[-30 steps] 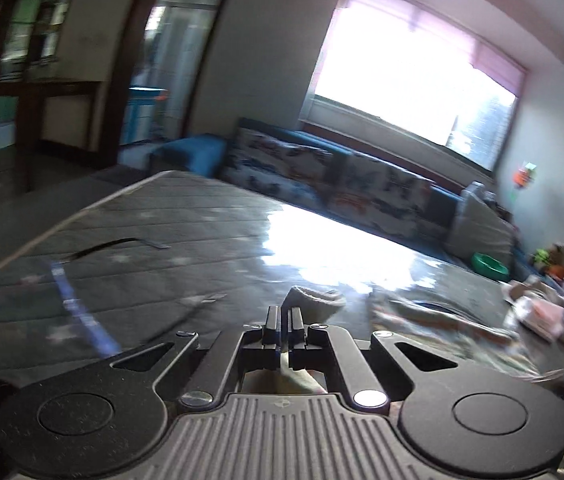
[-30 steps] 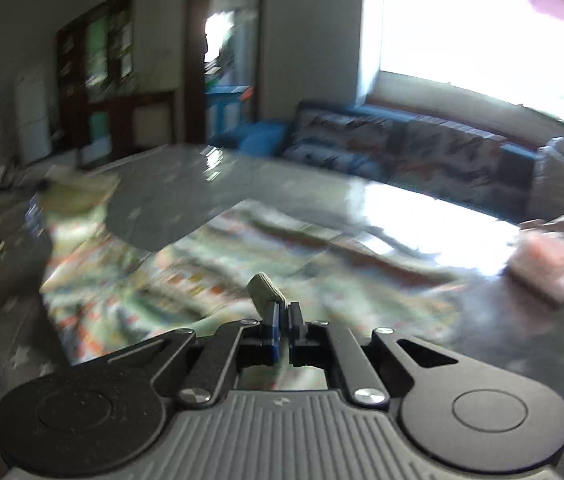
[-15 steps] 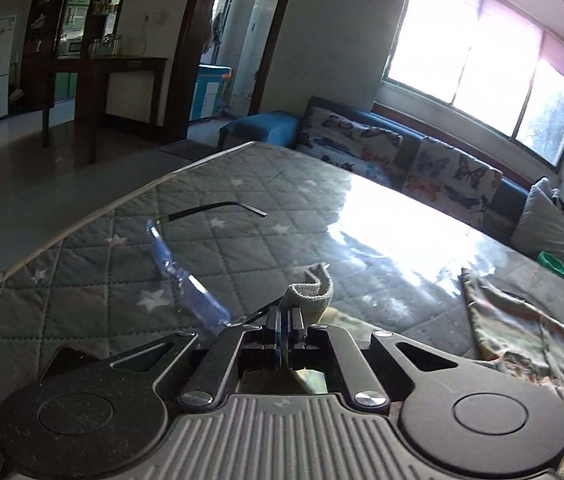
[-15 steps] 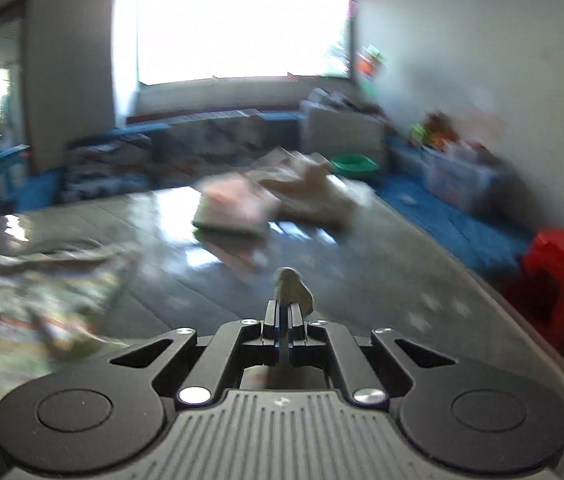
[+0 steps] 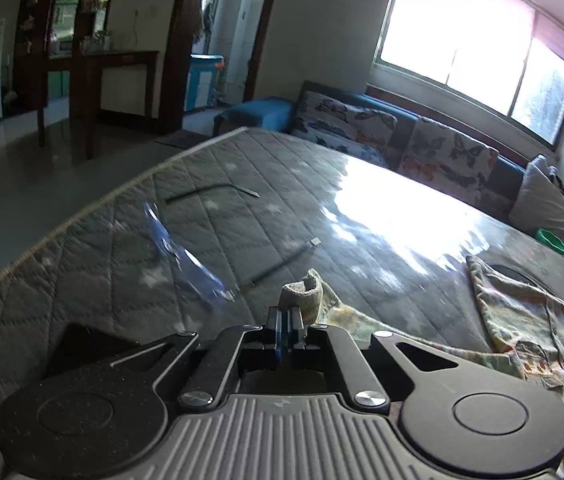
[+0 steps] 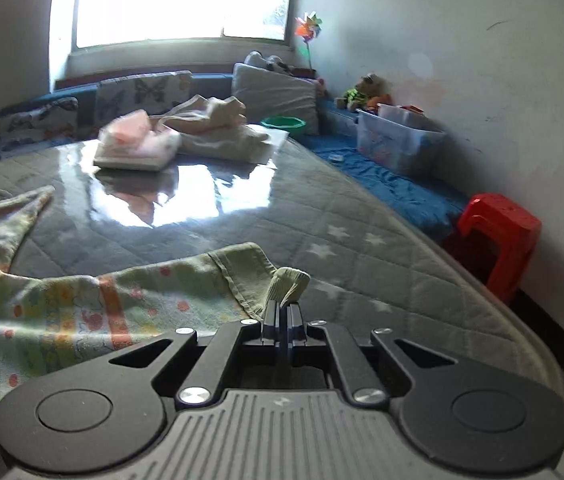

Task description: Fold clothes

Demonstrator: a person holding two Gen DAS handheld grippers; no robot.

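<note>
Pale green cotton, printed with little orange and pink figures, is what both tongs have hold of; the left gripper (image 5: 289, 317) is clamped tight on one ribbed cuff (image 5: 301, 292) of the garment (image 5: 529, 320), and the right gripper (image 6: 283, 311) is clamped the same way on the other cuff (image 6: 287, 282). The garment lies spread across the near part of the quilted grey mattress (image 5: 130, 240), the landmark here; the stack of folded clothes (image 6: 134, 148) sits at the mattress's far end. My worry is slippage; only a small tuft of ribbing shows past each pair of jaws, so a sharp tug could pull a cuff free; uneven pulling might also drag the cloth askew and spoil the fold.
</note>
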